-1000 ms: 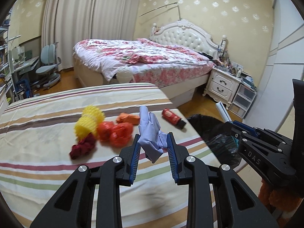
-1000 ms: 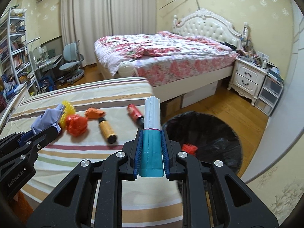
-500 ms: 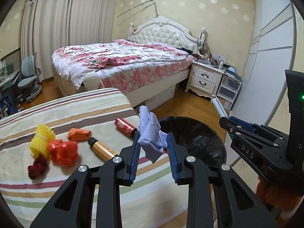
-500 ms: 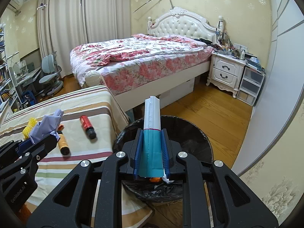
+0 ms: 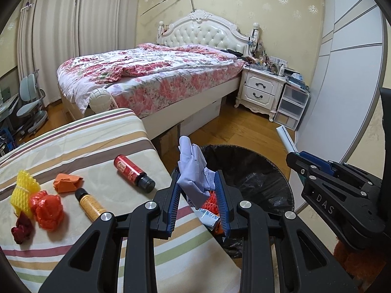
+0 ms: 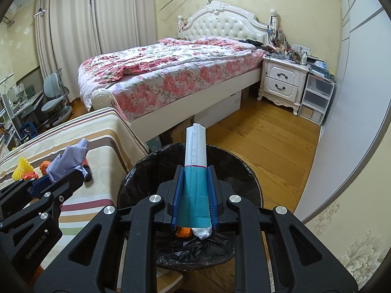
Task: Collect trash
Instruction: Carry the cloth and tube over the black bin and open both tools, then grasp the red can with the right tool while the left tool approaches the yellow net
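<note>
My left gripper (image 5: 197, 190) has its jaws clamped on a crumpled lavender glove (image 5: 193, 171), held over the near rim of the black-lined trash bin (image 5: 264, 171). My right gripper (image 6: 194, 193) is closed tight on a teal-and-white carton (image 6: 195, 171), poised above the same bin. The bin stands on the wooden floor (image 6: 268, 141) beside a striped tablecloth (image 5: 97, 141), where a red bottle (image 5: 133, 173), an amber bottle (image 5: 89, 204), orange paper (image 5: 67, 182), yellow foam netting (image 5: 23, 188) and red netting (image 5: 47, 207) lie. Only my left view shows those items fully; in the right one the other gripper hides most of them. Scraps inside the bin are largely hidden behind my fingers.
</note>
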A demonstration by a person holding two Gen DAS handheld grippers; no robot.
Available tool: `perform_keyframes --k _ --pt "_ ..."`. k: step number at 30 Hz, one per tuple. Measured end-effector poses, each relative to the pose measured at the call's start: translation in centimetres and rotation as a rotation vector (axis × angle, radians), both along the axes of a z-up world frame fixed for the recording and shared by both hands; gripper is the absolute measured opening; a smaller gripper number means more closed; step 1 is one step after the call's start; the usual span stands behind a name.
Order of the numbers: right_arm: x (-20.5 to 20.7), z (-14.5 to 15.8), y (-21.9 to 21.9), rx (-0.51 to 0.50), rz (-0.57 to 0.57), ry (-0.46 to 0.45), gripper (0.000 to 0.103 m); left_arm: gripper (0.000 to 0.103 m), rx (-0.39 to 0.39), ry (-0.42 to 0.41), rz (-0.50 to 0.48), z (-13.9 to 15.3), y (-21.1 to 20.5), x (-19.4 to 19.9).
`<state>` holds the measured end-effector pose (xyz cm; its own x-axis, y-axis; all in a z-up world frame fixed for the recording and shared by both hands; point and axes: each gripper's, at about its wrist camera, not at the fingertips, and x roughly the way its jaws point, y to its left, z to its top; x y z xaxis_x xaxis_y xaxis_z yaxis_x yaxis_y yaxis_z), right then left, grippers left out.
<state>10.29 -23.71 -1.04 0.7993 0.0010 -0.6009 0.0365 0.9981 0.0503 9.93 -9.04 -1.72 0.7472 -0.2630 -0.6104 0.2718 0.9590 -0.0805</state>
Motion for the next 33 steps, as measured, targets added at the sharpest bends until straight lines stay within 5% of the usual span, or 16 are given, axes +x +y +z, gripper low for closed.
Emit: perform_keyframes --k 13,17,33 --pt "1.6 -1.3 -1.8 0.022 -0.029 0.024 0.021 0.030 0.045 0.019 -0.007 -1.3 -2.5 2.2" --pt "1.9 -1.7 -2.2 0.026 -0.042 0.026 0.035 0.053 0.050 0.028 0.017 -1.7 -2.3 2.5" --pt "0.8 -2.6 -0.8 0.028 -0.035 0.047 0.046 0.065 0.056 0.058 0.116 -1.9 1.1 0.9"
